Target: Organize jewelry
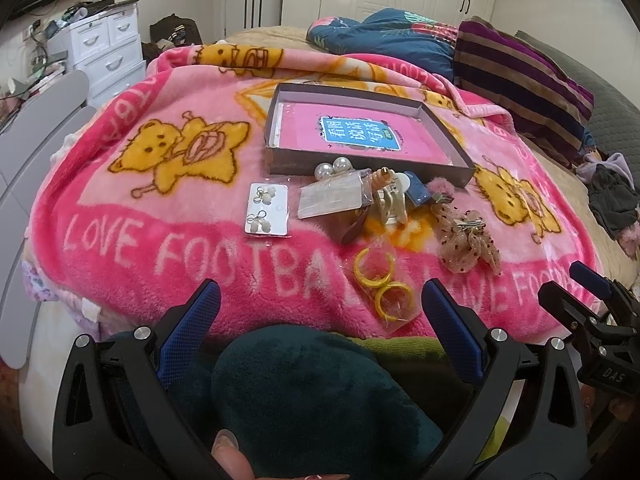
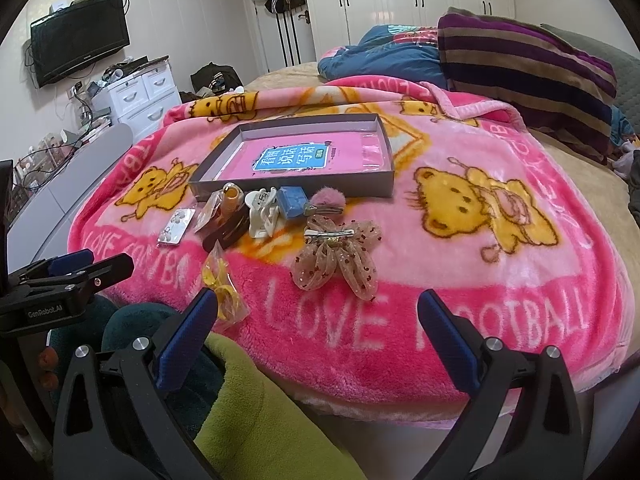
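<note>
A shallow grey box [image 1: 448,120] [image 2: 390,152] with a pink book inside lies on the pink blanket. In front of it lies a pile of jewelry: an earring card [image 1: 267,209] [image 2: 176,227], two pearl balls [image 1: 332,168], a clear packet [image 1: 332,198], a cream claw clip [image 1: 391,202] [image 2: 264,214], a blue item [image 2: 294,200], a sheer bow clip [image 1: 470,246] [image 2: 338,262] and bagged yellow hoops [image 1: 384,284] [image 2: 222,284]. My left gripper [image 1: 320,300] is open and empty, near the hoops. My right gripper [image 2: 318,312] is open and empty, short of the bow clip.
The pink blanket [image 1: 160,256] [image 2: 500,312] covers a bed. Folded quilts [image 1: 520,76] [image 2: 520,64] lie behind the box. A white dresser [image 1: 108,48] stands at the far left. Green and teal cloth [image 2: 260,412] lies under the grippers.
</note>
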`<state>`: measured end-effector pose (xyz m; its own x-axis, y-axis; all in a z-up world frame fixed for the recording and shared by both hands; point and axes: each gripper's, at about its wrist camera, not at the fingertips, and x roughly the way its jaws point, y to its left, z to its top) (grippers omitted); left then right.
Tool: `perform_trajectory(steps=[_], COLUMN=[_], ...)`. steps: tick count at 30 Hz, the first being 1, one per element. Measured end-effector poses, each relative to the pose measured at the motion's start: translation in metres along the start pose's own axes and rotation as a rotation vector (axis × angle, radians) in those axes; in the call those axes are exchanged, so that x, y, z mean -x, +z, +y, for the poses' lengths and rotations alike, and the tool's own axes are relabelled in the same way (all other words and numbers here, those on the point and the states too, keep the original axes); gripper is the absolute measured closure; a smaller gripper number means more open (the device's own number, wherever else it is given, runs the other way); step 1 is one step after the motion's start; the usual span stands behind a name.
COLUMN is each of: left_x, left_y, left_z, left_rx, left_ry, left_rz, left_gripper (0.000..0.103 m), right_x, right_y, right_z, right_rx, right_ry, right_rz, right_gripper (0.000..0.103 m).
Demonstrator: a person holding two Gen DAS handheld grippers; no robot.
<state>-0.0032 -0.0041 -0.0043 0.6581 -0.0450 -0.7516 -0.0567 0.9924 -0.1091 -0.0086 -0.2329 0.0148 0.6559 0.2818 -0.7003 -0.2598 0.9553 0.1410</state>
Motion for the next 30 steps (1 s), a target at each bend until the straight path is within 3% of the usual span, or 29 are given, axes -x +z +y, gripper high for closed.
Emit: perform_trajectory(steps=[15, 30], left_x=[-0.007, -0.04], left_y=[0.003, 0.023], left_z=[0.025, 0.064], left_rx=[0.048, 0.087], left_ry=[0.031, 0.12], left_rz=[0.01, 0.067], left_gripper=[0.009, 0.009], right_x=[-0.017, -0.061], right_y=[0.009, 0.014], right_z=[0.01, 0.044], right_rx=[0.027, 0.113], right_ry=[0.048, 0.179], right_rz=[0.024, 0.122], right_gripper=[0.004, 0.004])
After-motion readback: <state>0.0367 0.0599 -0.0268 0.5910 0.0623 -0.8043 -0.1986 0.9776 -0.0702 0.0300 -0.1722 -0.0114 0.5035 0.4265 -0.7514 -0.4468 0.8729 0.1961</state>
